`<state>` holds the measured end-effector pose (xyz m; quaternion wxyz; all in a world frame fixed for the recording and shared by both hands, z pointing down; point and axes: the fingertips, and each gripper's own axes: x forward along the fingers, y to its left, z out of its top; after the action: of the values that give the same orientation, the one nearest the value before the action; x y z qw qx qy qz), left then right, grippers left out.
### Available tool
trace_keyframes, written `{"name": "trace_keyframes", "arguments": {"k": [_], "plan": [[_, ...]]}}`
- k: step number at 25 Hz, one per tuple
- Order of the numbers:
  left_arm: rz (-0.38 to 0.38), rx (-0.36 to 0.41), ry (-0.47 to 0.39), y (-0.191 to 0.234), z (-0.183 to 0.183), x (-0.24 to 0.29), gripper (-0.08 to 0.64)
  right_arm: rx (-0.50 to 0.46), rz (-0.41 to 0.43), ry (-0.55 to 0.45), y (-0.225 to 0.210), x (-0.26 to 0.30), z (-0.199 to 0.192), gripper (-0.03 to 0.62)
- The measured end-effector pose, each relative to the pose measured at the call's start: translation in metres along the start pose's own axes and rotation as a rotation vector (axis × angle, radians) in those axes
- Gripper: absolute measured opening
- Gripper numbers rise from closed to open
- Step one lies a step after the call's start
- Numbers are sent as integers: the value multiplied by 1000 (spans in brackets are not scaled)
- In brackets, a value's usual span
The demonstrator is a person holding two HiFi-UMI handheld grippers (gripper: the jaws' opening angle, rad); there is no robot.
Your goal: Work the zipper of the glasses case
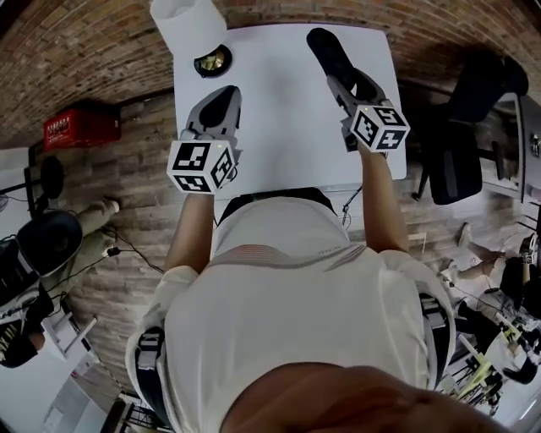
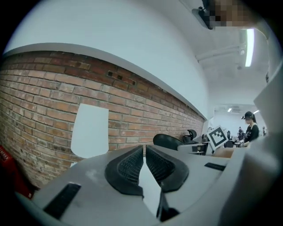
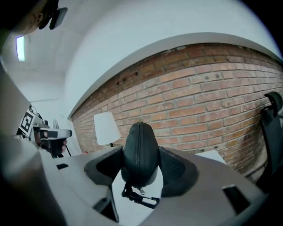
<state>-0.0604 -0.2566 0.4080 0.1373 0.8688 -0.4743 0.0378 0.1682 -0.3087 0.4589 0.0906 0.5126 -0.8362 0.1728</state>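
Observation:
My right gripper (image 3: 141,164) is shut on the black glasses case (image 3: 140,148), held upright between its pads above the white table (image 1: 279,127). The case's zipper runs up its middle. The zipper pull and a small black clip (image 3: 140,197) hang below it. In the head view the glasses case (image 1: 325,44) sticks out beyond the right gripper (image 1: 340,78) toward the table's far edge. My left gripper (image 1: 220,100) hovers over the table's left side, well apart from the case. Its jaws (image 2: 144,150) are shut with nothing between them.
A white chair back (image 1: 188,21) stands at the table's far left edge, with a small round dark and gold object (image 1: 213,61) on the table beside it. A red crate (image 1: 82,127) sits on the brick floor at left. A black office chair (image 1: 461,127) is at right.

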Motion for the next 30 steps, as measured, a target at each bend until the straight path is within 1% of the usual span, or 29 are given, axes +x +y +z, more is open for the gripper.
{"name": "trace_keyframes", "arguments": {"k": [4, 7, 9, 11, 13, 15, 17, 19, 20, 22, 25, 28, 30], "plan": [[-36, 19, -37, -6, 18, 1, 28, 39, 26, -100, 16, -27, 34, 307], [-80, 20, -50, -12, 27, 3, 28, 80, 68, -154, 28, -40, 52, 307], [-151, 24, -58, -23, 33, 4, 28, 101, 108, -184, 35, -47, 62, 307], [-248, 6, -64, -37, 38, 6, 28, 120, 166, -211, 44, -53, 71, 307], [-355, -59, -63, -49, 41, 6, 29, 162, 268, -243, 58, -58, 78, 307], [-460, -149, -63, -58, 45, 3, 45, 196, 396, -268, 77, -64, 86, 307], [-565, -214, -57, -68, 50, 0, 158, 203, 520, -258, 97, -70, 88, 307], [-656, -263, -49, -78, 54, -5, 221, 211, 635, -225, 119, -75, 86, 307], [-694, -286, -49, -82, 56, -7, 237, 224, 687, -208, 129, -76, 84, 307], [-754, -327, -53, -90, 60, -10, 268, 261, 781, -178, 147, -77, 80, 307], [-808, -359, -71, -98, 65, -12, 284, 303, 893, -141, 168, -80, 73, 307], [-858, -372, -90, -104, 71, -16, 293, 317, 983, -103, 185, -86, 66, 307], [-886, -367, -107, -107, 74, -19, 301, 326, 1018, -85, 192, -88, 62, 308]]}}
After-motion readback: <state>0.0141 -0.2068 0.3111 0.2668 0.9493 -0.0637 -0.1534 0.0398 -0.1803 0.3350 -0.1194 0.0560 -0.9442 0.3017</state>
